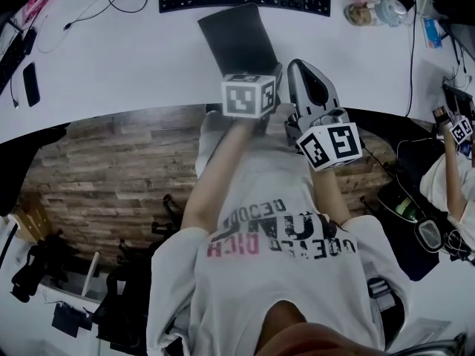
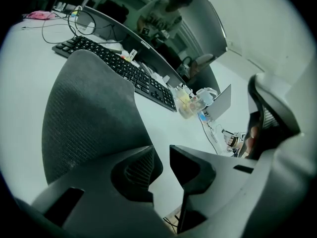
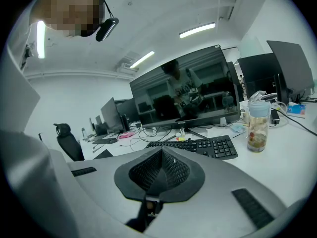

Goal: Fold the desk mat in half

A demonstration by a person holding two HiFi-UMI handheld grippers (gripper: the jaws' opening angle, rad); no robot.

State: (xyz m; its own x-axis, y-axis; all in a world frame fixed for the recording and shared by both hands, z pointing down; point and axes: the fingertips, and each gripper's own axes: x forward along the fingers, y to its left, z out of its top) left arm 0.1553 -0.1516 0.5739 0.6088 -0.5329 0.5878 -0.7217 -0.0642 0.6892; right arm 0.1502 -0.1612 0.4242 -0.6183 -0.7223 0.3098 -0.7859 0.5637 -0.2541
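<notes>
Premises: an office with a white desk above a wood-pattern floor. The left gripper has its jaws moderately apart, and only bare desk shows through the gap, so nothing is gripped. Immediately to the left of its left jaw the desk mat shows a dark, textured face that appears to arch upward rather than lie fully flat; I cannot tell whether the jaw touches it. The right gripper has its ribbed pads pressed together on nothing, with no mat in front of it. Beyond both sets of jaws lies a black keyboard, behind it a monitor, and to the right of the right jaws a clear bottle. From the head view the mat reads as a narrow dark rectangle just ahead of the left gripper, with the right gripper beside it. Assessment: the fold appears essentially made and the mat let go. Still outstanding, in my judgement, are flattening the upper layer and confirming the edges align.
</notes>
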